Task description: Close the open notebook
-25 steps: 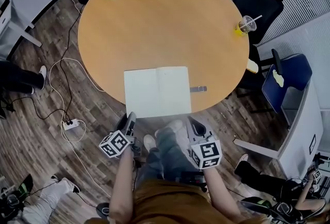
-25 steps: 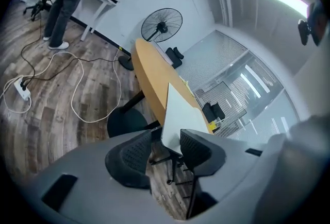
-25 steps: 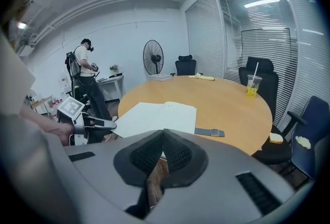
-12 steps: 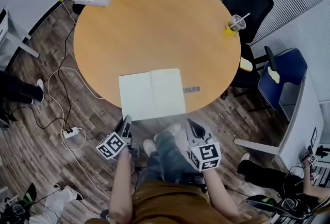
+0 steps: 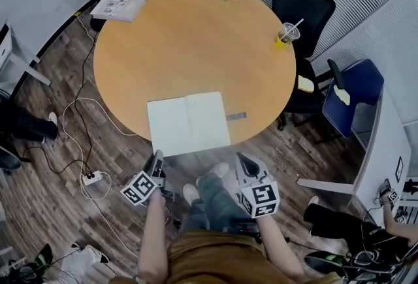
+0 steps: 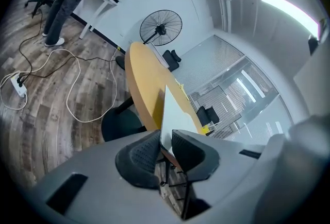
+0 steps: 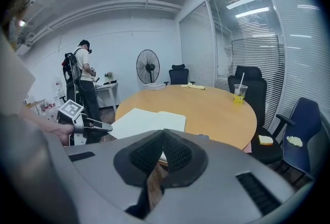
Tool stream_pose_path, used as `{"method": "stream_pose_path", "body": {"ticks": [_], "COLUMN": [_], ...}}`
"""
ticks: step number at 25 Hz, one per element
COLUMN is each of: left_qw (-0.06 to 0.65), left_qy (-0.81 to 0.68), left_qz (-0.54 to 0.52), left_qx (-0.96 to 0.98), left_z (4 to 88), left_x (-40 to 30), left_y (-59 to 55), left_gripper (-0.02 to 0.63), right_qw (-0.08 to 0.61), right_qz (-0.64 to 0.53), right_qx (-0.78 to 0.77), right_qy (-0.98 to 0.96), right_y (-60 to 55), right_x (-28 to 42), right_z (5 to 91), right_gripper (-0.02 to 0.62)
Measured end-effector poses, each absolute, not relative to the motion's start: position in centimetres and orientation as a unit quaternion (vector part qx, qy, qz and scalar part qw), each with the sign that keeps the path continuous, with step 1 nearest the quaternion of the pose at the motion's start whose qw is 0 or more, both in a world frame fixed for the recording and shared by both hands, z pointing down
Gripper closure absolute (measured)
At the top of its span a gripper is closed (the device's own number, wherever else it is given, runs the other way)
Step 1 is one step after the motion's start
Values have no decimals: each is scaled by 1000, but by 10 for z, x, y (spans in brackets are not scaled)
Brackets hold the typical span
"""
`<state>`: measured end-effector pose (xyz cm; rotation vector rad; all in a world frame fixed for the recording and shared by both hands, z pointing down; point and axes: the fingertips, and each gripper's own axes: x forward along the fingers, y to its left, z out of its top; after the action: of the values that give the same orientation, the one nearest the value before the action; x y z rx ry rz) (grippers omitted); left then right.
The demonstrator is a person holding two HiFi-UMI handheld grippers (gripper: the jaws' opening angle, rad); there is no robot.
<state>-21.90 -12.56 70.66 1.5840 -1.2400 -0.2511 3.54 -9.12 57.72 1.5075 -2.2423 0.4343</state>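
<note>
Well, notebook (image 5: 188, 123) lies open on table (image 5: 196, 34), L tongs (image 5: 157, 157) closing, seemingly empty.

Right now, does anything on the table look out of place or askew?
The open notebook lies at the near rim of the table, its near left corner seemingly hanging over the edge, so it could tip or slide. The cup stands upright near the far right rim. Nothing looks spilled.

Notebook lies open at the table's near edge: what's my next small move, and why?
Probably let the left gripper finish closing on the notebook at its near left edge. The notebook lies flat and open, overhanging the table; its white edge shows between the closing jaws, pads seemingly not yet pressing. The right gripper, jaws together, holds nothing.
</note>
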Motion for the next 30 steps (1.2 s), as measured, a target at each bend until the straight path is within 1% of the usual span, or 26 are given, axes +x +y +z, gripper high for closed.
{"method": "stream_pose_path", "body": {"ticks": [11, 16, 22, 30], "left_qw": [510, 493, 449, 442], "left_qy": [-516, -528, -548, -568], "left_qz": [-101, -81, -33, -33], "left_qx": [681, 687, 705, 693], "left_z": [676, 662, 640, 624], "left_x": [-213, -205, -193, -177], "left_y": [-125, -119, -124, -124], "left_gripper": [547, 555, 561, 571], "right_qw": [163, 161, 148, 133], "right_qz": [126, 133, 123, 137], "right_qx": [550, 527, 512, 500], "right_qy": [-809, -824, -837, -845], "right_y": [-88, -87, -109, -124], "right_x": [33, 30, 49, 81], "right_z": [538, 537, 520, 513], "right_gripper": [584, 584, 584, 584]}}
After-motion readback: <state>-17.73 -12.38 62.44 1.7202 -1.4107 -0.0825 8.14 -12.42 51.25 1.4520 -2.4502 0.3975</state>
